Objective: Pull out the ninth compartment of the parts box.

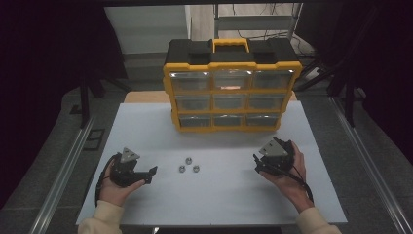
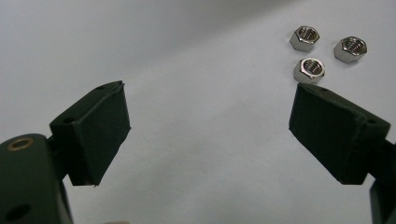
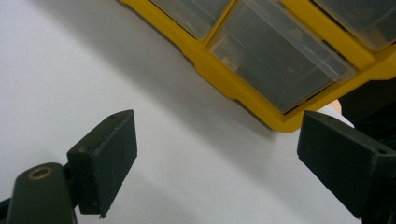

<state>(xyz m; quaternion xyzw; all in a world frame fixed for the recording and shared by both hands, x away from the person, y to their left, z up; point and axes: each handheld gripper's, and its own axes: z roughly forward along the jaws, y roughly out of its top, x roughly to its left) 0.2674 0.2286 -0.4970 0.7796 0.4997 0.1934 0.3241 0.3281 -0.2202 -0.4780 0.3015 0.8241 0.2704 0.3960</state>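
Three shiny steel hex nuts lie close together on the white board, at its middle. In the left gripper view the hex nuts sit at the upper right, just beyond the right jaw. My left gripper is open and empty; it rests low at the left and points right toward the nuts. Seen in its own view, the left gripper has only bare board between its jaws. My right gripper, open and empty, sits at the right of the board. The right gripper faces the organizer's lower corner.
A yellow and black organizer case with several clear drawers stands upright at the back of the board. One of its clear drawers shows shut in the right gripper view. Metal rails run along both sides of the table.
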